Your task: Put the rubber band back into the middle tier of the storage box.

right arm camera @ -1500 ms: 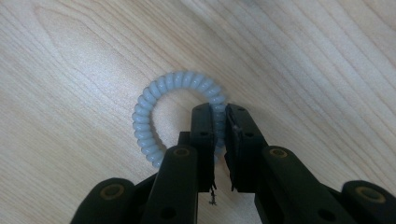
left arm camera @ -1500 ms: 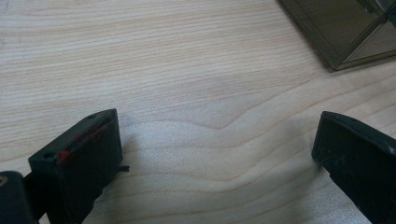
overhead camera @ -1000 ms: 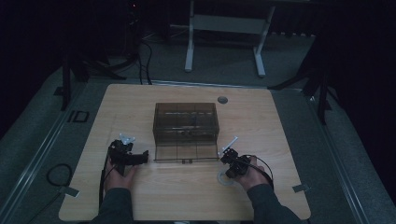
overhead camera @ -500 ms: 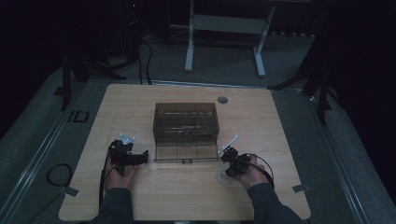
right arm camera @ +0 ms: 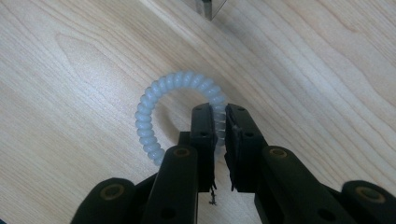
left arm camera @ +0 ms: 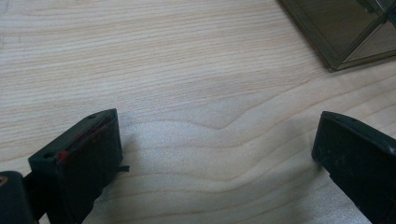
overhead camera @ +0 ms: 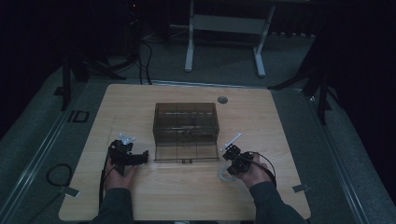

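A pale blue spiral hair tie (right arm camera: 159,100) lies on the wooden table (overhead camera: 140,102), and my right gripper (right arm camera: 219,116) is shut on its right side. From above, the hair tie (overhead camera: 224,174) shows as a pale ring under my right gripper (overhead camera: 232,158), near the front right corner of a smoky transparent box (overhead camera: 186,129). My left gripper (overhead camera: 135,157) rests on the table left of the box. Its jaws stand wide apart in the left gripper view, left gripper (left arm camera: 215,140) open over bare wood. A corner of the box (left arm camera: 345,32) shows at the upper right there.
The box stands mid-table with inner dividers. A round grommet (overhead camera: 222,100) sits in the table behind it. A white desk frame (overhead camera: 224,28) stands on the floor beyond the table. Cables (overhead camera: 58,175) lie on the floor at the left.
My right gripper has shifted slightly forward and down onto the hair tie. The left gripper has stayed in place.
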Demonstrator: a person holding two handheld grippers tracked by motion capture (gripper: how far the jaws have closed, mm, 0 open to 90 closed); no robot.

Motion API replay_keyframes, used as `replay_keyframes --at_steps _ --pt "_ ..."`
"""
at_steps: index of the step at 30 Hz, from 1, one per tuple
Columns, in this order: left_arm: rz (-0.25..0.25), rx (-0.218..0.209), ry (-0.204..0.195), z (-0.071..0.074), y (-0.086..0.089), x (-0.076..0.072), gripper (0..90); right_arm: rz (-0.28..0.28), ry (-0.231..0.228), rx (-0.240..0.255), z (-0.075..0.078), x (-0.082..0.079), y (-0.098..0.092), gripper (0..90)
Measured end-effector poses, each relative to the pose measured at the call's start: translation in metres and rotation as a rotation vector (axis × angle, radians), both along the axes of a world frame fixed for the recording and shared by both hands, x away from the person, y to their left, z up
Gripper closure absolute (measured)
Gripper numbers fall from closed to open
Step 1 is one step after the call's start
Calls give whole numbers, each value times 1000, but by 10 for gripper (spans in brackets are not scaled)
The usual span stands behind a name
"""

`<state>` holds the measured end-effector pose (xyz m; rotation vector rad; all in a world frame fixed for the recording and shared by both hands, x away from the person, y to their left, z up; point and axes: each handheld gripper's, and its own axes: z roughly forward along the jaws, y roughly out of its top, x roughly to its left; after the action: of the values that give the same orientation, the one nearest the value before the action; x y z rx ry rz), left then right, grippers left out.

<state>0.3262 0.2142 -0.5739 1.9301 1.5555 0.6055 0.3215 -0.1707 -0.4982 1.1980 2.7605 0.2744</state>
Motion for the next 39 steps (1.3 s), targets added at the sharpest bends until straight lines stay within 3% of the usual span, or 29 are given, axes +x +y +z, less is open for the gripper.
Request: replay_keyframes --at_steps 39 --pt "0 0 0 0 0 0 17 -41 -57 26 24 10 -10 821"
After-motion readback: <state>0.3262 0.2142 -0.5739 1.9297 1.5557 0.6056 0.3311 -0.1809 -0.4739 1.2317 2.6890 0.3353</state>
